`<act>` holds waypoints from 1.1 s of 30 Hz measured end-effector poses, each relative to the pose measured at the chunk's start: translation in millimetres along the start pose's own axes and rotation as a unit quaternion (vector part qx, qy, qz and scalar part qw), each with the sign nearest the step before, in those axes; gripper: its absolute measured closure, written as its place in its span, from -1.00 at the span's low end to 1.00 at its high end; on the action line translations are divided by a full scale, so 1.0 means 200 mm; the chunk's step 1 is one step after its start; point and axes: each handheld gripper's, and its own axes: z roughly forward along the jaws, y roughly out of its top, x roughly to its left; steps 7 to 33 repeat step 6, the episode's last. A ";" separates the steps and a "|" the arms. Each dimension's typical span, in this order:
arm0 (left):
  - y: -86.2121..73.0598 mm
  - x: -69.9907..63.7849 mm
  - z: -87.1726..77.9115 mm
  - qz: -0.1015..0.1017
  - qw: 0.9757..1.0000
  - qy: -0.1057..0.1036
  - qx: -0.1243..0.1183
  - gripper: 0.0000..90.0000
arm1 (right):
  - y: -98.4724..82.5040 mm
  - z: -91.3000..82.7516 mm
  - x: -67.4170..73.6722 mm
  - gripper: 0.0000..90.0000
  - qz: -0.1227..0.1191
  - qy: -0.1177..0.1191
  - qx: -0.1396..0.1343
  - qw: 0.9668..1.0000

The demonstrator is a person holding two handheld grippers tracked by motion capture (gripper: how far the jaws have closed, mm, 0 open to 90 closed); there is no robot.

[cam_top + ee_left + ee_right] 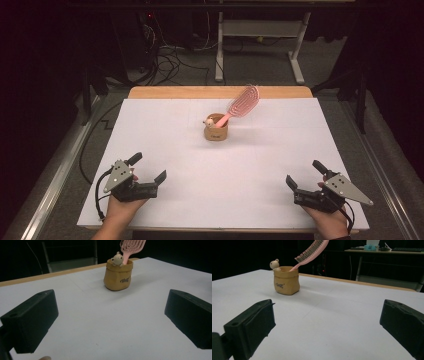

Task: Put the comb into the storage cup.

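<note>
A small tan pouch-shaped holder point(216, 132) stands upright on the white table top point(165, 130), slightly beyond its middle. A pink hairbrush point(243, 103) sits handle-down in it and leans to the right. A tiny cream bear figure point(210, 120) perches on the holder's rim. My left gripper point(148, 167) rests near the front left, open and holding nothing. My right gripper point(305, 173) rests near the front right, also open. The left gripper view looks along wide-apart jaws to the holder point(118, 276), the bear point(117, 259) and the brush point(132, 246). In the right gripper view, the holder point(286, 281) and brush point(312, 250) stand far off.
The table's wooden far edge point(220, 92) shows past the white sheet. Beyond it are a desk frame point(260, 35) and loose cables point(170, 62) on the floor. Metal rails point(50, 175) flank the table. Bare white surface lies between both grippers and the holder.
</note>
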 end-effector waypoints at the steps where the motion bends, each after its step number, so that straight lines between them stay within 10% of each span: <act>1: 0.00 0.00 0.00 -0.002 1.000 0.000 0.003 -1.00 | 0.00 0.00 0.00 -0.99 -0.001 0.000 -0.001 1.000; 33: -0.01 0.02 0.00 -0.006 1.000 0.001 0.013 -1.00 | 0.01 0.00 0.01 -0.99 -0.003 -0.002 -0.003 1.000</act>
